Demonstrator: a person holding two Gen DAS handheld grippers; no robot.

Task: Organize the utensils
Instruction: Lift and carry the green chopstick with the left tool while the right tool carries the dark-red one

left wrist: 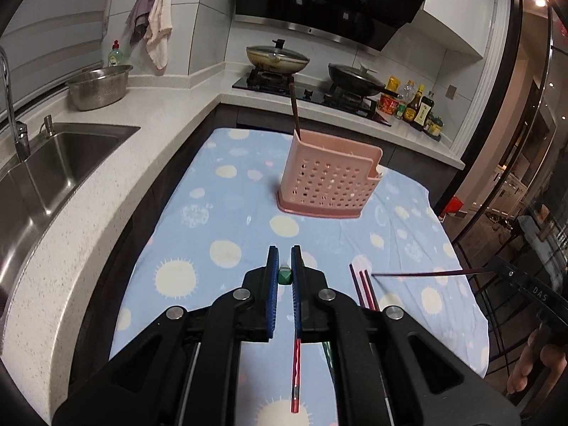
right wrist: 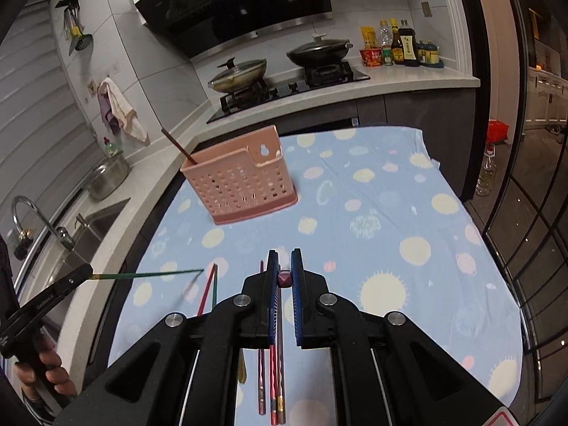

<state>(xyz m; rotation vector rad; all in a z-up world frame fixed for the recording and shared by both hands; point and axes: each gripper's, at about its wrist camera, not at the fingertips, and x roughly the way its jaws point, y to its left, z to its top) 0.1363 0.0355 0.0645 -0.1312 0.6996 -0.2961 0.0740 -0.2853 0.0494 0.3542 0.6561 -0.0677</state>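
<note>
My left gripper (left wrist: 284,259) is shut on a green chopstick (left wrist: 285,277), seen end-on between the blue pads. In the right wrist view that chopstick (right wrist: 152,274) sticks out level from the left gripper (right wrist: 88,270). My right gripper (right wrist: 283,259) is shut on a dark red chopstick (right wrist: 284,279). The left wrist view shows it (left wrist: 419,274) reaching in from the right. Both grippers hang above the cloth. The pink perforated holder (left wrist: 328,184) (right wrist: 245,184) stands farther back with one brown chopstick (left wrist: 294,110) in it. Loose chopsticks (left wrist: 364,287) (right wrist: 277,372) lie on the cloth below.
The table wears a blue cloth with pale dots (left wrist: 220,213). A steel sink (left wrist: 53,177) and a metal bowl (left wrist: 99,85) are on the counter to the left. Behind are a stove with two lidded pans (right wrist: 277,67) and sauce bottles (right wrist: 401,46).
</note>
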